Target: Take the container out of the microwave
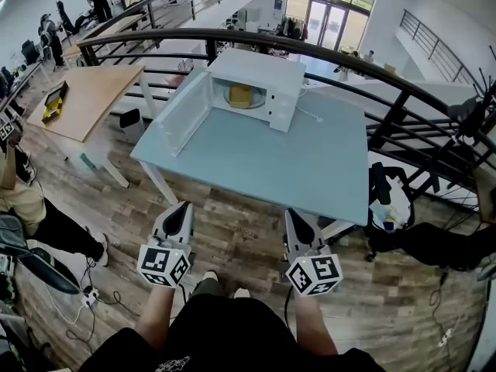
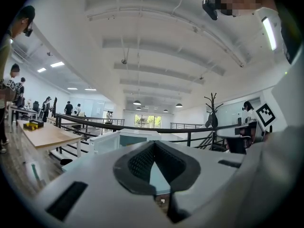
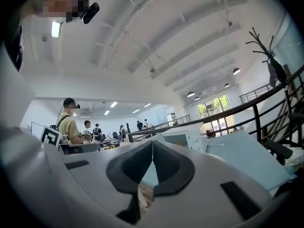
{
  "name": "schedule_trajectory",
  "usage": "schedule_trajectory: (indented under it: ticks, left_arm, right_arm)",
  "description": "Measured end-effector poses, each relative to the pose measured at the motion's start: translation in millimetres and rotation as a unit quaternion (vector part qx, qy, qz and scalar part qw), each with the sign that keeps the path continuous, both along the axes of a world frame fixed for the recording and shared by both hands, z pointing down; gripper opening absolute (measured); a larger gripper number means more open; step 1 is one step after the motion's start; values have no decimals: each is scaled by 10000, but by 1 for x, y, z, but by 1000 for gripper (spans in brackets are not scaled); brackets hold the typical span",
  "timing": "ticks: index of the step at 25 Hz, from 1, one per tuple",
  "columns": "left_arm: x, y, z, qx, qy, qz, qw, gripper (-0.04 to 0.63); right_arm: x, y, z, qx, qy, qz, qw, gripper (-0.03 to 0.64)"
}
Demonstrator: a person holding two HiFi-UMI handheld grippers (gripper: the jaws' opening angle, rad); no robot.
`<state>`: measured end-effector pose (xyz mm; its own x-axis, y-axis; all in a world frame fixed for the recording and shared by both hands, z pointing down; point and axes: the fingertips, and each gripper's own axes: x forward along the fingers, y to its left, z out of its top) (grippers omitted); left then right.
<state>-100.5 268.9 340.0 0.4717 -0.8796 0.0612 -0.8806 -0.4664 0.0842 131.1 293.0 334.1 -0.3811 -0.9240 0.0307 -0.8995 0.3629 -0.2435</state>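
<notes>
currently the left gripper point(image 1: 180, 210) and right gripper point(image 1: 297, 219) are both closed on nothing. the container point(image 1: 240, 95) sits well ahead of them, inside the open microwave point(image 1: 283, 91) across the table point(image 1: 310, 169). i judge it light, rigid and perhaps slick, so i would grip its near rim.

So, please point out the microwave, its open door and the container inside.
microwave point(image 1: 260, 65): head view, on its white top.
door point(image 1: 186, 113): head view, middle of the open panel.
container point(image 1: 240, 94): head view, its yellowish middle.
</notes>
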Motion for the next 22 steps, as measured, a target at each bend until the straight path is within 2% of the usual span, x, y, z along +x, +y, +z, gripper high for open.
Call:
schedule_trajectory:
  ticks: [9, 22]
  left_arm:
    - [13, -12, -3, 37, 60, 214, 9997, 8]
    - [4, -87, 13, -100, 107, 309, 9994, 8]
  right_arm:
    - [5, -6, -6, 157, 7, 103, 9998, 6]
    - [-9, -69, 5, 43, 178, 140, 9997, 6]
